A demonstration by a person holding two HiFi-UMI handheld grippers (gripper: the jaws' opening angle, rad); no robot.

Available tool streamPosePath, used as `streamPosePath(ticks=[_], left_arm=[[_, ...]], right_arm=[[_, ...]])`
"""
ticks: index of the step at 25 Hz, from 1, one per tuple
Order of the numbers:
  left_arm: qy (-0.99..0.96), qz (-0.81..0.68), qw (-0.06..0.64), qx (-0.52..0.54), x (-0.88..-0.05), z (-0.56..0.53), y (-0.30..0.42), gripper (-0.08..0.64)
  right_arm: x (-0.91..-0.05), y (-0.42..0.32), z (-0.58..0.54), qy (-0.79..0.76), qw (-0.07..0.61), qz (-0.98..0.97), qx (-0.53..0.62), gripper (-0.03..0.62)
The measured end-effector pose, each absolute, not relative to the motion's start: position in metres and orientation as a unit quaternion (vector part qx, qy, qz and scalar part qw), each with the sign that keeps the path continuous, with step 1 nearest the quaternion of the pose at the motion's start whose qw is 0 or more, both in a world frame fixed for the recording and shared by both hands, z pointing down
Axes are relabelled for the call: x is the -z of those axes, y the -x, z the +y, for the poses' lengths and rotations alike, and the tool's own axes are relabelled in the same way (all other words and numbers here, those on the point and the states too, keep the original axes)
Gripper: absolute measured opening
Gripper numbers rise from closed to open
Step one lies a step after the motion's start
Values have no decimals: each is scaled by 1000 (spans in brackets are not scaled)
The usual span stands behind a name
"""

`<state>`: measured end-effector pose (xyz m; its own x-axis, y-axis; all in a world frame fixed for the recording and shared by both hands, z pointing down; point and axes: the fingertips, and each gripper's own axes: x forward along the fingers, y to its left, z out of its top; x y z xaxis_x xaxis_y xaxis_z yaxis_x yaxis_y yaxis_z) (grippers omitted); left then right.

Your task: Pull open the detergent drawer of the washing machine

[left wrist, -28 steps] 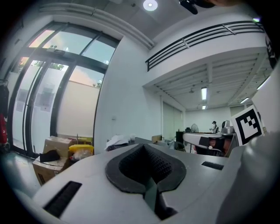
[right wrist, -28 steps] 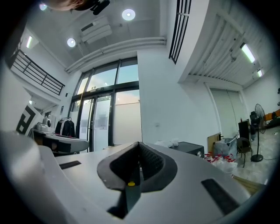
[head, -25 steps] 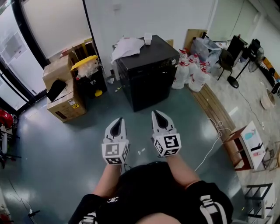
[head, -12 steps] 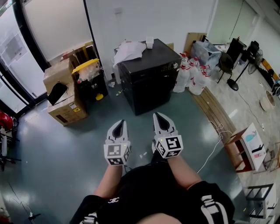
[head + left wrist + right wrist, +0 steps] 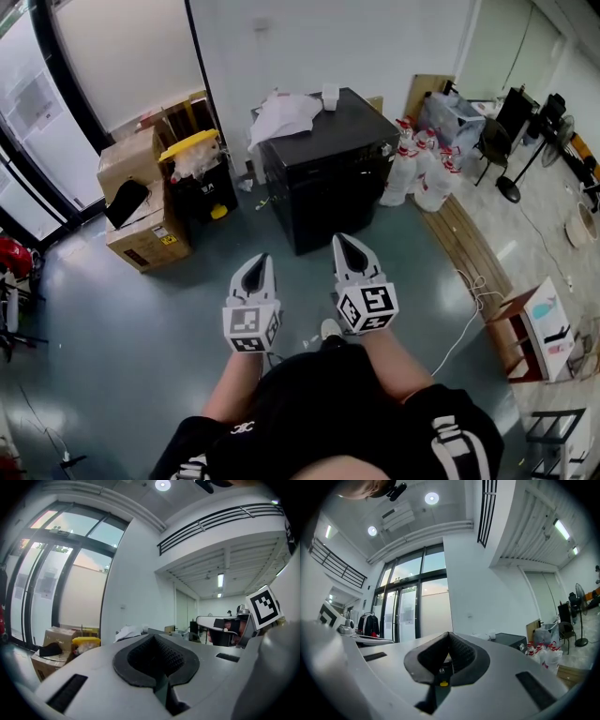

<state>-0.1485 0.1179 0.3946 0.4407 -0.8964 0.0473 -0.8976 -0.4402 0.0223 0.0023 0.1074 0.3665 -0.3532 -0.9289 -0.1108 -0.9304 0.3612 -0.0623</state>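
Left gripper [image 5: 262, 260] closed, right gripper [image 5: 341, 241] closed, empty

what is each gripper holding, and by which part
Nothing. The left gripper and the right gripper are both empty, jaws together.

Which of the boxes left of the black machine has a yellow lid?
The black bin closest to the machine; the two cardboard boxes beyond it are plain brown.
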Motion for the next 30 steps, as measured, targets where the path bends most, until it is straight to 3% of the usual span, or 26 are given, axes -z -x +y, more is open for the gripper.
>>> streamPosePath(ticks=[30], left_arm=[[-821,-566,43,-50,-408,-120,54,2]], right_arm=[[-401,-98,-144,533,46,843,59,0]])
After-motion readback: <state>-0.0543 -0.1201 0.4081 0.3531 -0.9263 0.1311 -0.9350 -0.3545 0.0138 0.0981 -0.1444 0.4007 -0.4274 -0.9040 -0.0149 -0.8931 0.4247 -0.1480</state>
